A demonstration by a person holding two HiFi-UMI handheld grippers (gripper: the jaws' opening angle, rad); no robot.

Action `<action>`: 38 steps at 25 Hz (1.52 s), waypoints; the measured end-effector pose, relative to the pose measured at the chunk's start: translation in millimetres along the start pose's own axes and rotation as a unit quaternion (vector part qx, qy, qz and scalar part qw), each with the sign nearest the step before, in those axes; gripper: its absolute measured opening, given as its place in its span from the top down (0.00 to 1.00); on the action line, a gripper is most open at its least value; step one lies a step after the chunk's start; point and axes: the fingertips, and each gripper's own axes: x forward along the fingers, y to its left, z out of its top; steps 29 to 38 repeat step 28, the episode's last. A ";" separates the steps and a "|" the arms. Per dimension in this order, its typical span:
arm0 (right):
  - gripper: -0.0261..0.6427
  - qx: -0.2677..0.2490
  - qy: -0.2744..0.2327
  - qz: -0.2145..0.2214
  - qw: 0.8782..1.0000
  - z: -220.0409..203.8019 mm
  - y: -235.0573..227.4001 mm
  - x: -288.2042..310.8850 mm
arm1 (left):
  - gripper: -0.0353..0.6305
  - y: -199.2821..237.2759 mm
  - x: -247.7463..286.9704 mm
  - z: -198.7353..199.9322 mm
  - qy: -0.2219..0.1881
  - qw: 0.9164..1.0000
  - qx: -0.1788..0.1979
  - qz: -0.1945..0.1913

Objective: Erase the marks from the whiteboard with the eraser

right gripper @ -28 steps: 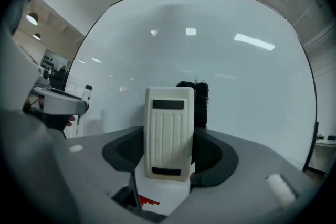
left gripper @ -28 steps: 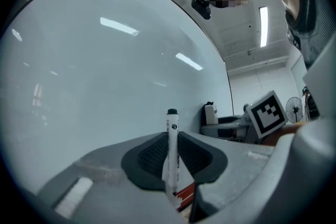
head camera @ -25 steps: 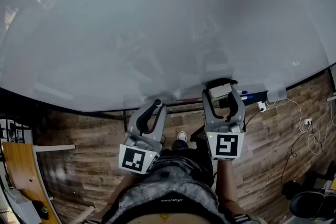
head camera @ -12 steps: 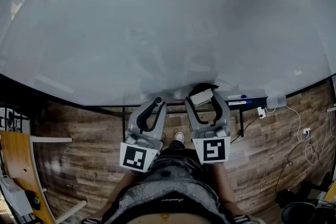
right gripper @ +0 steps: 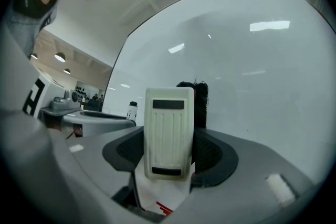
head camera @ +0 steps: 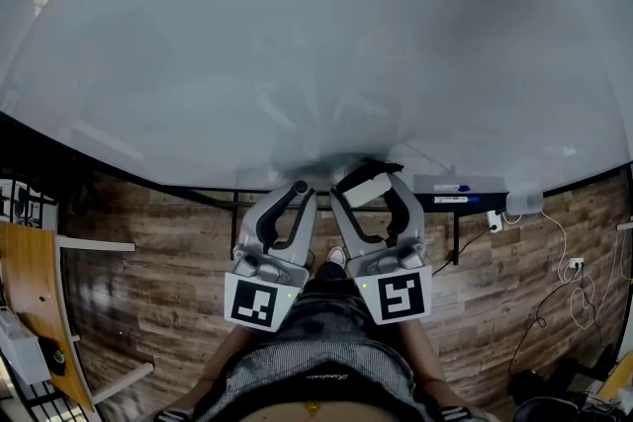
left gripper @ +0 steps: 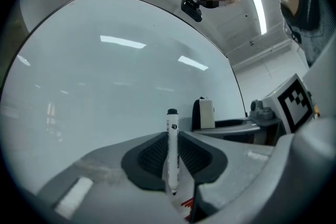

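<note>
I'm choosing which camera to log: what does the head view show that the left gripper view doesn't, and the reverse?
Only the head view: the wooden floor, the cables lying on it at the right, and the pens on the ledge under the board. Only the left gripper view: a marker clamped upright in the left claw, and a ceiling light. Both: the whiteboard and the eraser held in the right claw.

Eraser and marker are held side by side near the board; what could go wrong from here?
The left tongs and right tongs sit close, so they may knock together. The marker could streak the whiteboard if uncapped. The eraser stands far out of its grip and might tilt when pressed.
</note>
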 end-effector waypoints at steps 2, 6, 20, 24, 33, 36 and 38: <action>0.57 0.002 -0.002 0.006 1.000 2.1 1.9 -0.1 | 0.83 0.5 -1.8 2.4 -0.002 1.000 -0.001 0.003; 0.57 -0.002 0.004 0.016 1.000 -0.7 8.1 -1.7 | 0.83 2.0 -7.0 4.9 -0.009 1.000 -0.004 0.006; 0.57 -0.007 0.008 0.030 0.999 -1.2 9.4 -7.2 | 0.83 -1.9 -8.5 7.9 -0.016 1.000 -0.008 0.010; 0.57 -0.005 0.013 0.033 0.999 -2.6 10.8 -7.0 | 0.83 -0.8 -8.6 4.7 -0.009 1.000 -0.010 0.012; 0.57 -0.010 0.014 0.035 0.999 -2.3 11.0 -8.2 | 0.83 -0.9 -8.1 2.5 -0.007 1.000 -0.014 0.013; 0.57 -0.010 0.014 0.035 0.999 -2.3 11.0 -8.2 | 0.83 -0.9 -8.1 2.5 -0.007 1.000 -0.014 0.013; 0.57 -0.010 0.014 0.035 0.999 -2.3 11.0 -8.2 | 0.83 -0.9 -8.1 2.5 -0.007 1.000 -0.014 0.013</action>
